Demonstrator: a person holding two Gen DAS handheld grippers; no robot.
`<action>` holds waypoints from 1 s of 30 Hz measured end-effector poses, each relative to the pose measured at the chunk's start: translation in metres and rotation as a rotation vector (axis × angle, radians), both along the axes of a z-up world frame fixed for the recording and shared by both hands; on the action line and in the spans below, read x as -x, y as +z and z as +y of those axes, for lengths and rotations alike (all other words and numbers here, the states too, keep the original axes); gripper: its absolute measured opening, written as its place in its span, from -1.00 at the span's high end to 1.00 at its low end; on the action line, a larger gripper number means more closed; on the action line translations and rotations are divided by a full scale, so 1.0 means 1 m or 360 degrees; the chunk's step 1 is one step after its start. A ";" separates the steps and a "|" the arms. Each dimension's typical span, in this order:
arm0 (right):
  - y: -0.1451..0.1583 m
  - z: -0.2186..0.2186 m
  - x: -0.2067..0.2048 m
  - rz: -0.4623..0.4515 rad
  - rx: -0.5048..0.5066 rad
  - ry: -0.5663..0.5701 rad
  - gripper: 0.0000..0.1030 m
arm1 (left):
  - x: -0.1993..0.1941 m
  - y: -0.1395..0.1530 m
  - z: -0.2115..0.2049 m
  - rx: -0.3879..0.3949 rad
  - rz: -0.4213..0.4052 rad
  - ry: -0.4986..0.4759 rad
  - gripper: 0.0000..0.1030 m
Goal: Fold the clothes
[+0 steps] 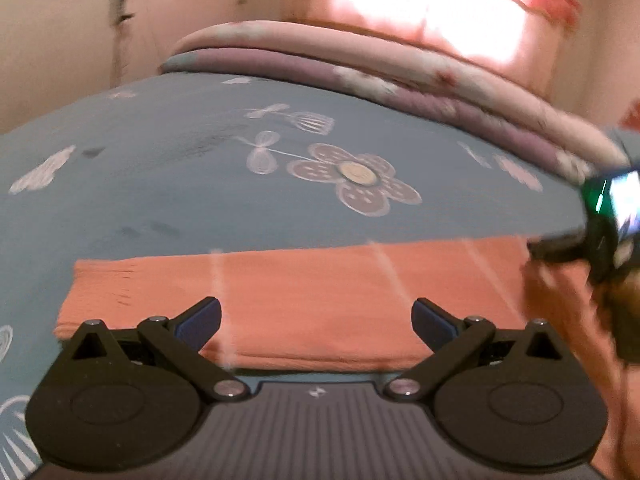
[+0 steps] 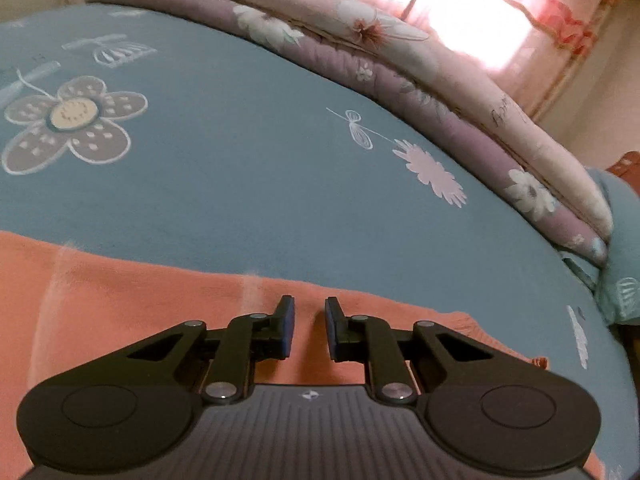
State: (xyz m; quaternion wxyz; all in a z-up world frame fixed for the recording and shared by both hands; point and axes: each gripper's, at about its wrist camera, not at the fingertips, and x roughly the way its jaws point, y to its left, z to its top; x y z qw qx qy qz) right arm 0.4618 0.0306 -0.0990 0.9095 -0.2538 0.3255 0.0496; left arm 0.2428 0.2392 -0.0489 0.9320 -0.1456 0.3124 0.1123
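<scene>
The jaws of the left gripper (image 1: 316,322) stand wide apart with nothing between them, its blue-padded fingers (image 1: 200,322) splayed out over the orange cloth (image 1: 320,300). The jaws of the right gripper (image 2: 309,328) are drawn close together, a narrow gap still showing between the blue pads (image 2: 286,330); orange fabric shows through that gap, but the pads do not visibly press on it, so no grip can be made out.

The orange cloth, with thin pale stripes running across it, lies flat on the bed as a folded rectangle. In the left wrist view its short frayed edge (image 1: 76,280) sits to the left and its near long edge runs just ahead of the gripper body. In the right wrist view the cloth (image 2: 120,320) fills the lower left, and its far corner with a small fringe (image 2: 538,362) ends to the right of the gripper.

At the right edge of the left wrist view a blurred dark device (image 1: 612,216) with a lit screen hangs over the cloth's right end (too smeared to read any detail).

Under the cloth spreads a blue bedsheet (image 2: 260,160) printed with white and grey flowers (image 2: 72,124). Along its far side lies a folded quilt (image 2: 400,64), lilac below and pale pink above, with floral print. Behind it a bright window glows through a pink curtain (image 2: 500,12), and a plain wall (image 1: 52,60) stands at the left.
</scene>
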 end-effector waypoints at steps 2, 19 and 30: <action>-0.001 0.021 0.014 -0.0004 0.0008 0.0038 0.63 | 0.001 -0.001 0.008 0.0072 -0.0019 0.0033 -0.96; 0.041 -0.050 0.103 0.0403 -0.0478 0.0286 0.03 | 0.011 0.006 0.001 0.0075 -0.0059 -0.0030 -0.96; 0.038 -0.035 0.040 0.0369 -0.0731 0.0213 0.01 | 0.009 0.003 0.008 0.0104 -0.0042 0.0018 -0.96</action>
